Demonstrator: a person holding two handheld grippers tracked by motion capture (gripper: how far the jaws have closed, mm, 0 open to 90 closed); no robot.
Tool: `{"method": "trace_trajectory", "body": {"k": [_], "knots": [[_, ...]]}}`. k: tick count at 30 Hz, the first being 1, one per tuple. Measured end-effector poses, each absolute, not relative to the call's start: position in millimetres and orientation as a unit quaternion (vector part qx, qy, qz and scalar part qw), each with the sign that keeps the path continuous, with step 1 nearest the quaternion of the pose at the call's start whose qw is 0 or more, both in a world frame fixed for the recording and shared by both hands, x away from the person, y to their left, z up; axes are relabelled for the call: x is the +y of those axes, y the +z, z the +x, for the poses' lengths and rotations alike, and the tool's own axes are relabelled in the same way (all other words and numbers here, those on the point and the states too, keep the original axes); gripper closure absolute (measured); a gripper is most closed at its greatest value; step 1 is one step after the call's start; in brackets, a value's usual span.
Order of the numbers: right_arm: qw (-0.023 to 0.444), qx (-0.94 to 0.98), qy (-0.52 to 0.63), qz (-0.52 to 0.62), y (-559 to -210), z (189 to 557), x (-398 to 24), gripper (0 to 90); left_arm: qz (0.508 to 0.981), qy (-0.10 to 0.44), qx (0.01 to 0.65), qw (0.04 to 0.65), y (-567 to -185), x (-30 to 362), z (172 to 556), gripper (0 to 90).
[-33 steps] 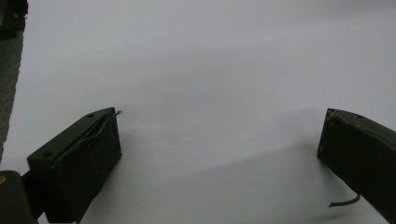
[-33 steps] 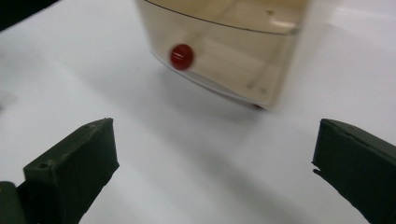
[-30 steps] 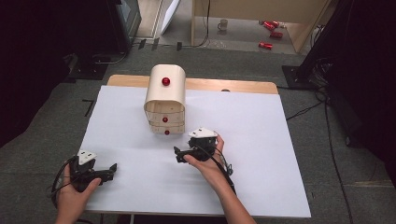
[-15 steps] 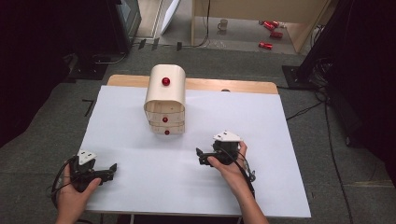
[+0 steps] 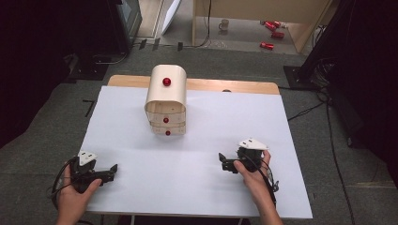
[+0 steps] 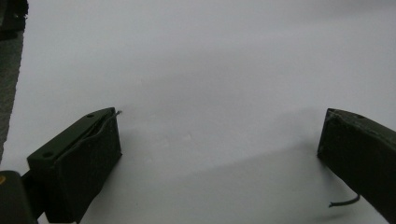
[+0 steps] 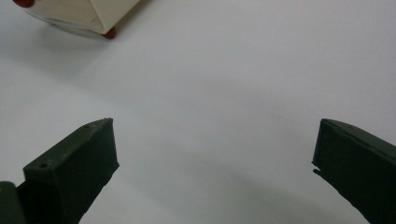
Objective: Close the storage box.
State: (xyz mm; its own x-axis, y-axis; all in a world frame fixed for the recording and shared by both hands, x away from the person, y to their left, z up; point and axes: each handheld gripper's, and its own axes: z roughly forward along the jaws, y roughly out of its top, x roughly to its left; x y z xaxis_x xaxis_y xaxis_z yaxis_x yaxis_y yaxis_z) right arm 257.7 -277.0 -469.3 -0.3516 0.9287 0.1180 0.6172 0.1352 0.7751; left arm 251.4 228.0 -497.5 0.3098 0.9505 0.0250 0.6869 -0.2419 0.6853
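Note:
A small cream wooden drawer chest [image 5: 165, 99] with red knobs stands on the white table top [image 5: 220, 117], toward the back and left of centre. Its corner and a red knob [image 7: 110, 33] show at the top left of the right gripper view. My right gripper [image 5: 224, 162] rests at the front right, well clear of the chest, jaws wide apart with bare white surface between them [image 7: 215, 154]. At the front left corner lies my left gripper [image 5: 111, 170], open too, with nothing between its jaws [image 6: 219, 144].
The table's front edge runs just below both hands. Dark floor [image 5: 42, 140] surrounds the table. Behind it stand a black cabinet [image 5: 112, 23] and a wooden frame [image 5: 300, 28], with red cans [image 5: 271, 33] and a mug [image 5: 224, 24] on the floor.
My right gripper has drawn back from just in front of the chest, toward the front right of the table. The left gripper has stayed put.

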Motion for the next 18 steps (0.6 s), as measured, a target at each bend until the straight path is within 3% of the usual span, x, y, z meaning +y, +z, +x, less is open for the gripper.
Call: {"method": "trace_trajectory", "body": {"k": [18], "knots": [[0.22, 0.696, 0.36, 0.581, -479, 226, -350, 0.0, 0.755, 0.226, 0.542, 0.292, -498, 228, 251, 0.0]]}}
